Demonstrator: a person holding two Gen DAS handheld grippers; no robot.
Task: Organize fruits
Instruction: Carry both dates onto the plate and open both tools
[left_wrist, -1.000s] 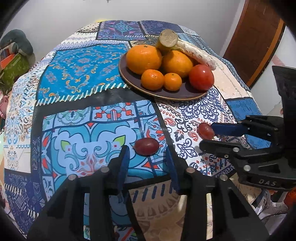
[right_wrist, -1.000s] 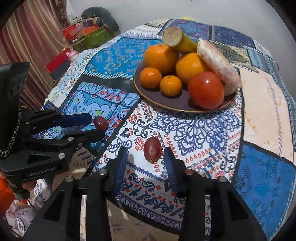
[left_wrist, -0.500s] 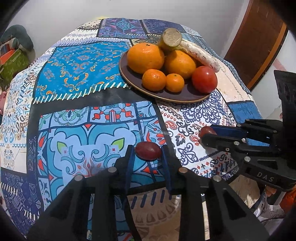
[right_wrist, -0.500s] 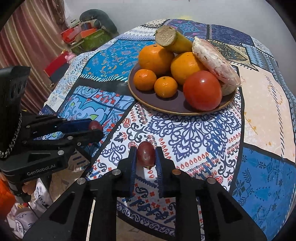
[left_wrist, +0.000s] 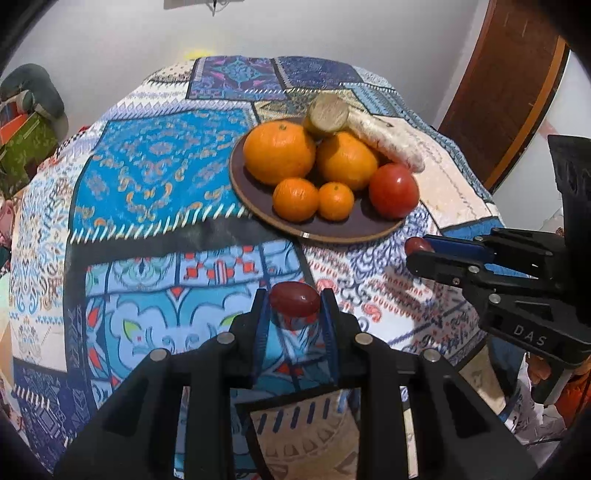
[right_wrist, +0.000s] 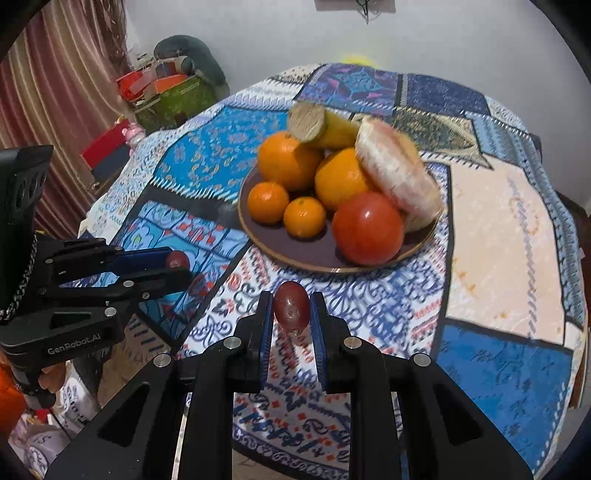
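Observation:
My left gripper (left_wrist: 294, 304) is shut on a dark red grape (left_wrist: 294, 298) and holds it above the patterned tablecloth. My right gripper (right_wrist: 291, 308) is shut on a second dark red grape (right_wrist: 291, 305), also lifted off the cloth. Each gripper shows in the other's view: the right one at the right (left_wrist: 415, 248), the left one at the left (right_wrist: 177, 263). Beyond both stands a brown plate (left_wrist: 325, 230) with two large oranges (left_wrist: 279, 152), two small mandarins (left_wrist: 295, 198), a red tomato (left_wrist: 393, 189) and two long pale pieces. The plate also shows in the right wrist view (right_wrist: 295, 258).
The round table carries a blue patchwork cloth (left_wrist: 147, 177). A brown door (left_wrist: 498, 92) stands at the right. Bags and boxes (right_wrist: 166, 92) and a striped curtain (right_wrist: 55, 92) lie left of the table. The table's near edge is just below both grippers.
Both grippers closed on the grapes that lay on the cloth, then lifted them off it and moved a little toward the plate.

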